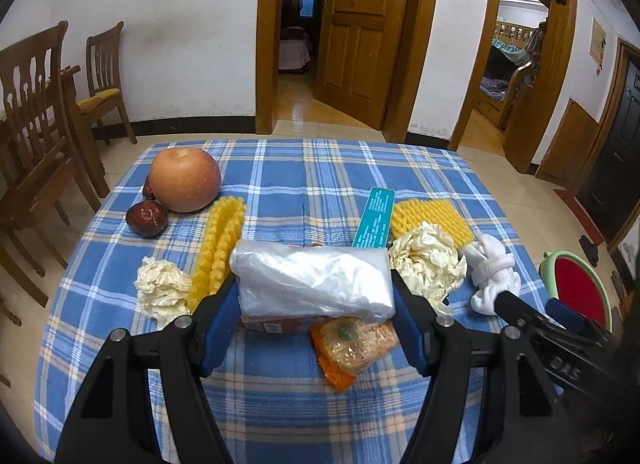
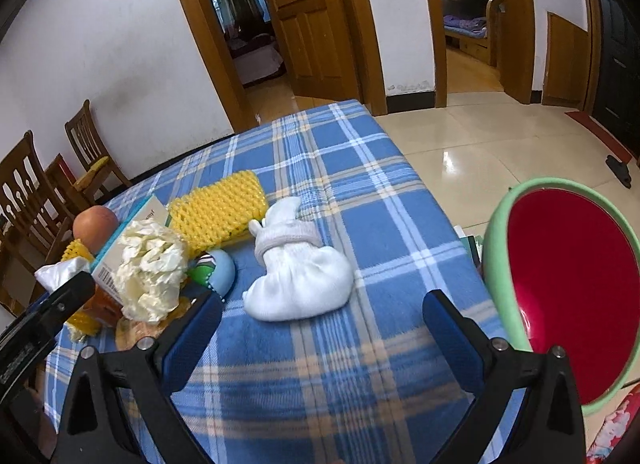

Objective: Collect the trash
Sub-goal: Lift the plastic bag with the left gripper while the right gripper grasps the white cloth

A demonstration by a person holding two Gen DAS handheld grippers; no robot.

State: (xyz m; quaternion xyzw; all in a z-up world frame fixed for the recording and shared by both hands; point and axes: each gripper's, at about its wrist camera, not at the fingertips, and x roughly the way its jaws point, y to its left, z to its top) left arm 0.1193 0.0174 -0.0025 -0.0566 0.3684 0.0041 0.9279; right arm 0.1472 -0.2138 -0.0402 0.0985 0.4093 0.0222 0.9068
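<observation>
While both grippers tilt downward over the table (image 1: 280, 168) with its blue plaid cloth, the watermelon-patterned bin (image 2: 560, 284), green-rimmed and red inside, stands on the floor just off the table's right edge; what shows of its inside is bare. The left gripper (image 1: 314, 296) reaches in from the near edge, its jaws partly spread and its blue pads set against the two ends of a clear plastic bag bundle (image 1: 312, 280), which lies on an orange packet. The right gripper (image 2: 322, 320) hangs above the cloth with its jaws spread wide and nothing between them; a white sock bundle (image 2: 300, 280) lies just ahead of its tips, untouched. Trash sits mid-table: a large crumpled tissue (image 1: 426, 264) right of the bag, a smaller crumpled tissue (image 1: 162, 290) to its left, and an orange snack wrapper (image 1: 352, 348) near the front. Two yellow foam nets (image 1: 218, 250), a teal box (image 1: 374, 218), an apple (image 1: 185, 179) and red dates (image 1: 146, 218) lie around them.
</observation>
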